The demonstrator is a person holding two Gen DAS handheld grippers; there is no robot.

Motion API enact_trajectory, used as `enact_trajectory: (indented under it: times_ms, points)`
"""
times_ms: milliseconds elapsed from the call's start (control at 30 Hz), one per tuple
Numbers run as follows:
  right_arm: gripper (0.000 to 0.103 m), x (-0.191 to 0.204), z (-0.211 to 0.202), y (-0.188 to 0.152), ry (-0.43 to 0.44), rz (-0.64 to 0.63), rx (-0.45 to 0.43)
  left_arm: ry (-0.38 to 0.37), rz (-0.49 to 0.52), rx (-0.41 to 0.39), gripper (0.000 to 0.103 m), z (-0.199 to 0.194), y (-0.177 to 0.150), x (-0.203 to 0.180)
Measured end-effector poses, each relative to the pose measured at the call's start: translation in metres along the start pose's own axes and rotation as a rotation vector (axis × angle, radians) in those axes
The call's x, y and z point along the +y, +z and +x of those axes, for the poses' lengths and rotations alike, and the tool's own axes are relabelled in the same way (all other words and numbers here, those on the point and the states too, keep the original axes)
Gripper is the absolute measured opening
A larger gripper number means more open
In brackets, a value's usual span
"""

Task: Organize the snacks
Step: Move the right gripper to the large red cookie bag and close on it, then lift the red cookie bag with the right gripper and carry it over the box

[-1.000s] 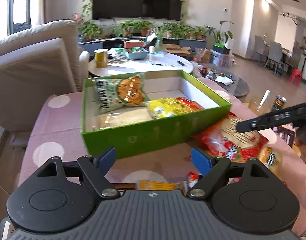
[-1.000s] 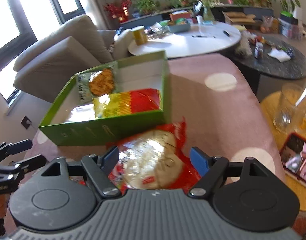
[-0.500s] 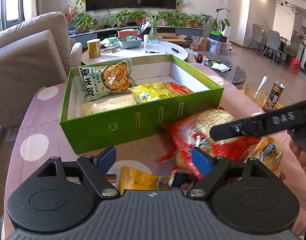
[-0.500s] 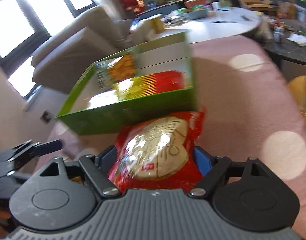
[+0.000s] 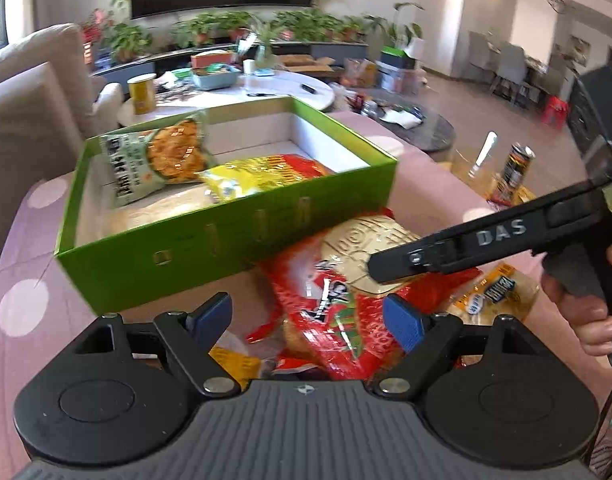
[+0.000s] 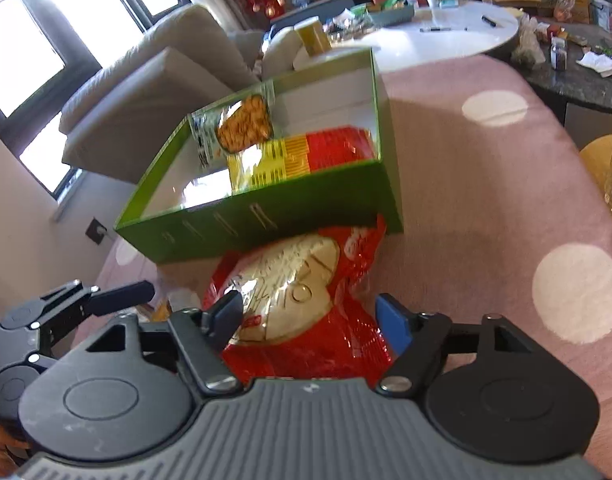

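1. I am holding my right gripper [image 6: 310, 316] low over the red snack bag [image 6: 306, 300], jaws set to either side of it. Its blue pads are flanking the bag closely, but I cannot tell whether they are pressing it yet.
2. My left gripper [image 5: 306, 316] is standing wide with nothing caught between the pads; the near end of the same bag is lying beneath and ahead of it.
3. The red bag is lying flat on the pink dotted tablecloth [image 6: 486, 184], its far end touching the front wall of the green box [image 6: 265, 216].
4. Inside the box, a green chips bag [image 5: 157, 160] is leaning in the back left corner and a yellow-and-red packet [image 5: 261, 174] is lying beside it, so the right side is looking free.
5. I am judging the red bag as light, puffy and crinkly, with slick film and brittle crackers inside. Squeezing the middle risks crushing them, so I am favouring a hold across the narrower near end or the sealed edge.
6. A smaller yellow packet [image 5: 490, 292] is waiting just beside the red one, near my right hand [image 5: 594, 308].
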State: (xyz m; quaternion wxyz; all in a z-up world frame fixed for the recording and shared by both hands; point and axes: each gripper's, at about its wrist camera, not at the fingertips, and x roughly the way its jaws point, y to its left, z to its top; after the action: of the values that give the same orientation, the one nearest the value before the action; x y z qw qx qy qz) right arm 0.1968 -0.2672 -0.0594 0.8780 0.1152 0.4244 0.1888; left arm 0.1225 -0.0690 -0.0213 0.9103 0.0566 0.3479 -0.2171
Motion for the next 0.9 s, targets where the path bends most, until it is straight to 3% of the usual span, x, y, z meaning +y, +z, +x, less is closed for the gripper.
enact_trajectory:
  times_ms: [333,667,767,900]
  points:
    - [0.085,-0.011,0.005,0.002,0.035,0.032,0.04,-0.016,-0.025,0.039,0.081,0.02,0.01,0.002]
    - [0.085,-0.014,0.009,0.002,0.055,0.03,0.047,-0.035,-0.019,0.016,0.082,0.001,0.01,0.001]
    - [0.085,-0.015,0.009,0.002,0.057,0.032,0.047,-0.066,0.008,0.026,0.092,0.002,0.01,-0.002]
    - [0.085,-0.014,0.01,0.003,0.057,0.037,0.05,-0.063,0.034,0.068,0.092,0.023,0.01,-0.011]
